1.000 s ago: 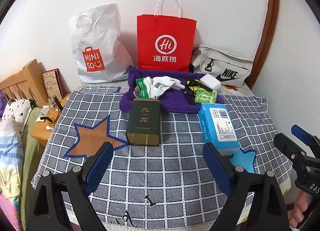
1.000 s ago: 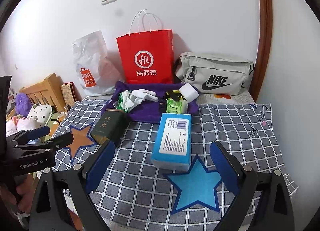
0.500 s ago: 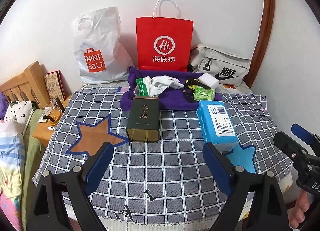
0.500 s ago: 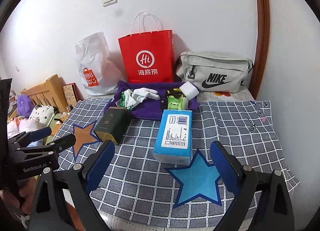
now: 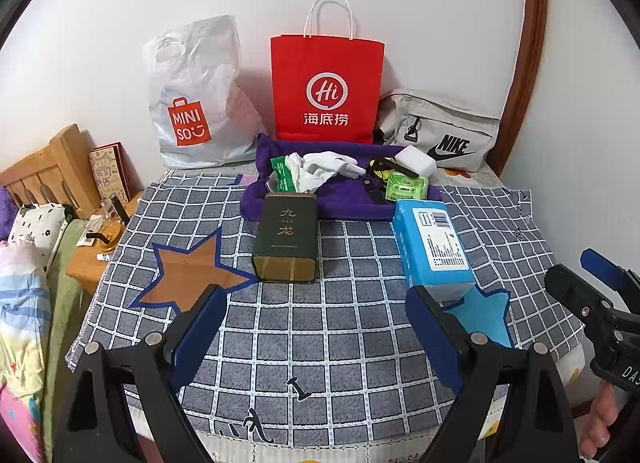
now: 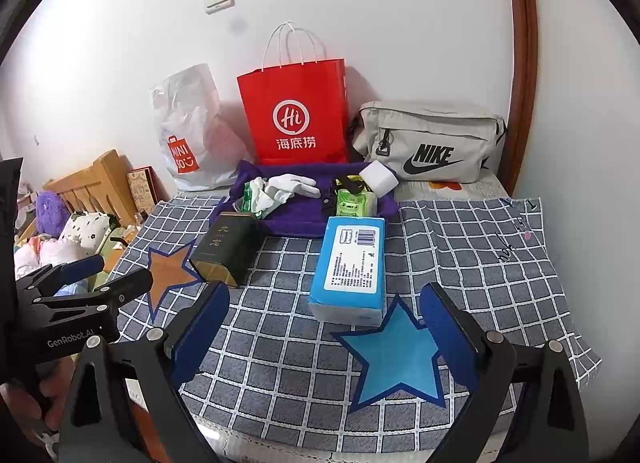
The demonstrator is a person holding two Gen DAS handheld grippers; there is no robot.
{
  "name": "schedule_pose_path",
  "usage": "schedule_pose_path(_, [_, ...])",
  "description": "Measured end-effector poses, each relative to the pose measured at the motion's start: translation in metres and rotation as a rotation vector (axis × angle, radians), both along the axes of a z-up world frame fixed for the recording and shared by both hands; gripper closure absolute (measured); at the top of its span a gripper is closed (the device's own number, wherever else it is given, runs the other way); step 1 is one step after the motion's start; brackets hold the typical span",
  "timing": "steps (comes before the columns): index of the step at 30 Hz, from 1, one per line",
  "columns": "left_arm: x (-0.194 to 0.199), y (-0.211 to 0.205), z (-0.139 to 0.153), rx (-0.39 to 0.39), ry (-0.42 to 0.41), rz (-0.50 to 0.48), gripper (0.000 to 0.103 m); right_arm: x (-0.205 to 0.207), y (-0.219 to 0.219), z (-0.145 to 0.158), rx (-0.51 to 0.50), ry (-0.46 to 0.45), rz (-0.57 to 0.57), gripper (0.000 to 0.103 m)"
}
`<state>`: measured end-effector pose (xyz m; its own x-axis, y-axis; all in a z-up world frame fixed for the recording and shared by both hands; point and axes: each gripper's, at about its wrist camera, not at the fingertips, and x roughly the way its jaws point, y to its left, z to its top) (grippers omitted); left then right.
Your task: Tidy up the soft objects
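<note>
Tools L [image 5: 316, 327] & R [image 6: 324, 323] both released, empty, over checked cloth [image 5: 340, 343]; nothing moved vs earlier frames.

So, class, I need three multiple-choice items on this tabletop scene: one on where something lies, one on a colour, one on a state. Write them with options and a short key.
1. Where does the white glove lie?
A. on the purple towel
B. inside the red paper bag
C. on the brown star patch

2. What colour is the tissue pack by the blue star patch?
A. green
B. light blue
C. red

3. How is the left claw?
A. shut on the dark green tin
B. shut with nothing in it
C. open, holding nothing

Key: 1 A, the glove rests on the towel in front of the bag. 2 B, its wrapper is light blue with a white label. 3 C, its blue pads stand wide apart over bare cloth, short of the tin.
</note>
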<state>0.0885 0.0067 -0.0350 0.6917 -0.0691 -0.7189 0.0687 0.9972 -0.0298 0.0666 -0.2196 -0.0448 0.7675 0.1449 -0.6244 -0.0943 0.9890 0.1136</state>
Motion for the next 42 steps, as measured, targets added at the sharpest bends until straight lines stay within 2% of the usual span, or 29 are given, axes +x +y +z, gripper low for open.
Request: schedule_pose_path(42, [-0.0046,0.0003,-0.0010,0.001,0.003,0.000,0.012,-0.0023,0.0025,-0.0015,-0.008,0.009,0.013,0.008])
